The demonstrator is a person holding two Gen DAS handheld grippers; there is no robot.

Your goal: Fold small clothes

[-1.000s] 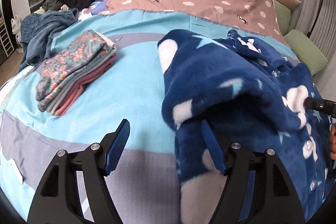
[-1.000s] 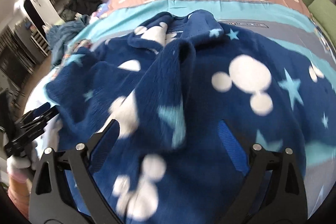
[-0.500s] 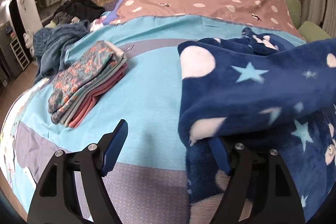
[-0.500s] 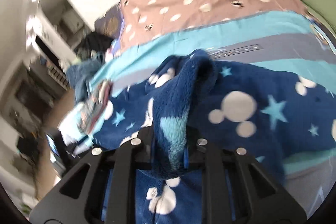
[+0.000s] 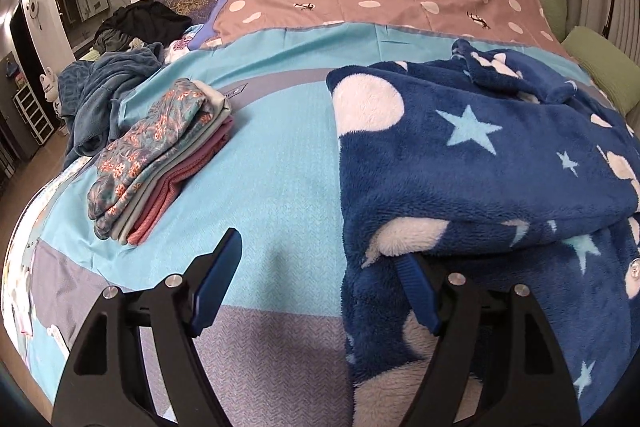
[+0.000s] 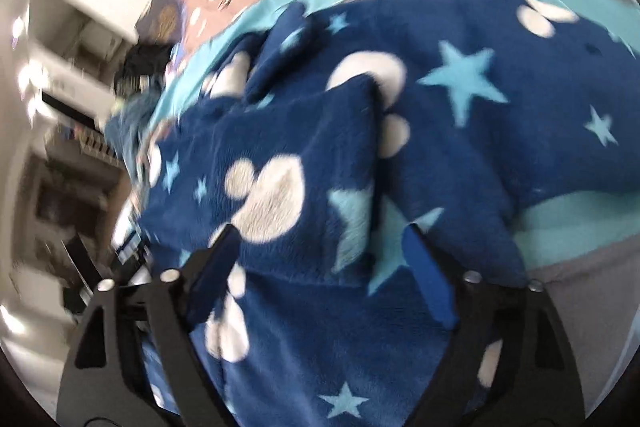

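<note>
A dark blue fleece garment (image 5: 480, 155) with white blobs and pale stars lies on the bed's right half, one layer folded over another. My left gripper (image 5: 316, 267) is open at its left edge. The fold's hem drapes over the right finger (image 5: 418, 291), and only bedspread shows between the jaws. In the blurred right wrist view the same fleece (image 6: 420, 147) fills the frame. My right gripper (image 6: 320, 251) hangs just over it with its jaws opening. Fleece lies under the gap, and neither pad presses on it.
A stack of folded clothes (image 5: 160, 155), floral piece on top, sits on the turquoise and grey bedspread (image 5: 280, 187) to the left. Crumpled dark clothes (image 5: 116, 83) lie at the far left. Green pillows (image 5: 600, 67) line the right edge.
The right gripper shut on a raised ridge of fleece, swung it across, then spread its jaws again. In the left view the bunched fleece now lies as a flat folded layer.
</note>
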